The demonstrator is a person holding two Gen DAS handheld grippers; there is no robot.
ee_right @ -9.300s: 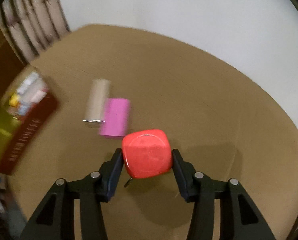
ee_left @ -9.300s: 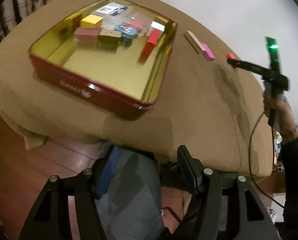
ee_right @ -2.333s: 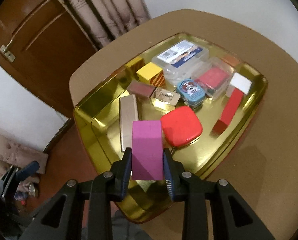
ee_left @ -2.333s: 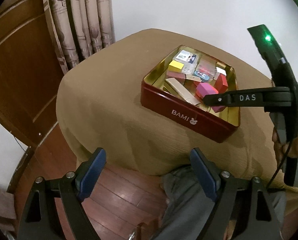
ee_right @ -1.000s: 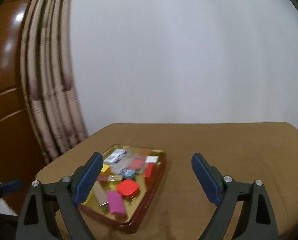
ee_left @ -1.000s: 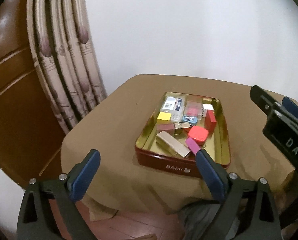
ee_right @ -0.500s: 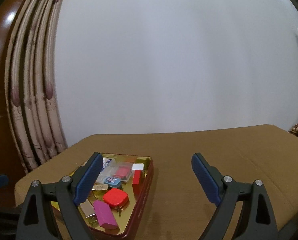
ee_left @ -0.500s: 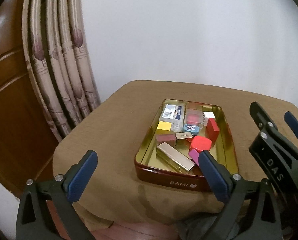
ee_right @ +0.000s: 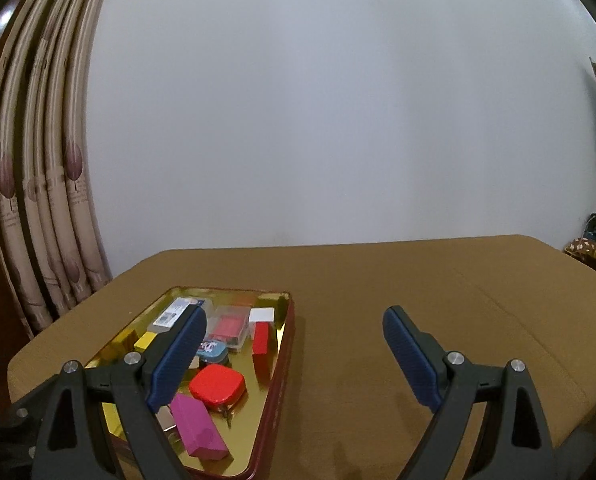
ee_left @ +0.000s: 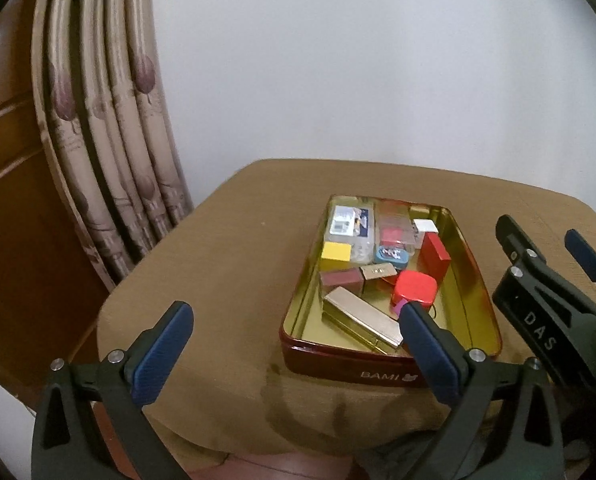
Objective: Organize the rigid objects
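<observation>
The round table under a tan cloth (ee_right: 378, 280) carries a red metal tin with a gold inside (ee_left: 482, 292) – in it lie a flat gold box (ee_left: 362, 316), a red rounded square case (ee_right: 217, 385) and a magenta block (ee_right: 197, 426). Both the left gripper (ee_left: 294, 340) and right gripper (ee_right: 294, 354) are spread wide with nothing between the fingers.

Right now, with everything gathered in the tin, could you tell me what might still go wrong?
The red tin sits close to the near edge of the table, so a bump could push it off. The pink block lies loosely on the gold bar, so it may slide. Both the left tool and right tool, wide open, could catch the rim.
</observation>
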